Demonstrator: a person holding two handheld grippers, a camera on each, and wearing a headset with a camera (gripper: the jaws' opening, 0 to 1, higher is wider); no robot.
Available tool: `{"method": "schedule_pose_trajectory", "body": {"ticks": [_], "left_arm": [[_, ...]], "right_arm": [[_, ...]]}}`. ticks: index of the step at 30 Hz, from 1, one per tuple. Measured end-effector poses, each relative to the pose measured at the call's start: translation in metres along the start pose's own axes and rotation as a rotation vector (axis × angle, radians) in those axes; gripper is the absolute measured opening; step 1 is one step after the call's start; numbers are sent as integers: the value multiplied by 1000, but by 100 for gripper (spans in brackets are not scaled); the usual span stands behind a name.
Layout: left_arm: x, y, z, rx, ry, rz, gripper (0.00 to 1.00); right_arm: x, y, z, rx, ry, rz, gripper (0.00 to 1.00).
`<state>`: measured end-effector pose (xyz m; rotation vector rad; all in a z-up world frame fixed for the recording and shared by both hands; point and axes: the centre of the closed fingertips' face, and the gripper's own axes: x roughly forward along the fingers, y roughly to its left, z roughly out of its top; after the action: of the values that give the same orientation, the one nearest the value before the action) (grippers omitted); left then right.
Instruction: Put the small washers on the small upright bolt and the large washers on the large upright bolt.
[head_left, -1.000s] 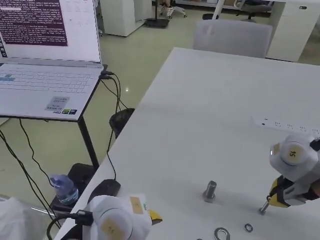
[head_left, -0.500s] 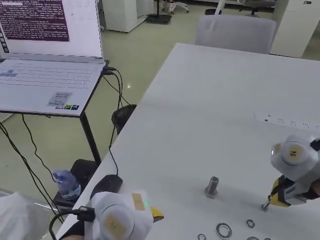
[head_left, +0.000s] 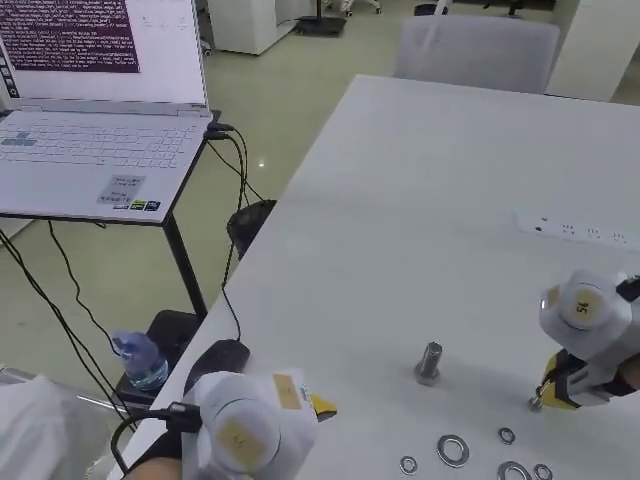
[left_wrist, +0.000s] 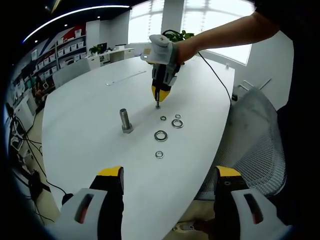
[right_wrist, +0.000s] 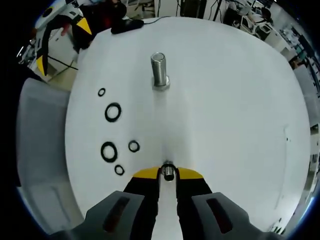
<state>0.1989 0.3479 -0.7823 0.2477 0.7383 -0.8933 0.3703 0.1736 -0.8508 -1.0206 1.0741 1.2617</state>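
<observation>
We are pinching small bolt (head_left: 535, 404) upright on table (head_left: 400, 200) with right gripper (right_wrist: 168, 177). Large bolt (head_left: 429, 361) standing free. Left gripper (left_wrist: 169, 173) hovering, jaws spread. Washers (head_left: 452, 449) lying loose, none threaded; we are judging sorting unstarted.

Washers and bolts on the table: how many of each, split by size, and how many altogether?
large washers: 2
small washers: 3
large bolt: 1
small bolt: 1
Total: 7
</observation>
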Motion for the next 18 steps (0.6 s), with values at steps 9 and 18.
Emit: {"method": "schedule_pose_trajectory", "body": {"ticks": [9, 18], "left_arm": [[6, 7, -2, 34, 11, 36, 78], [9, 11, 1, 58, 5, 53, 80]], "right_arm": [[13, -1, -3, 0, 8, 4, 13], [19, 1, -3, -16, 20, -3, 13]]}}
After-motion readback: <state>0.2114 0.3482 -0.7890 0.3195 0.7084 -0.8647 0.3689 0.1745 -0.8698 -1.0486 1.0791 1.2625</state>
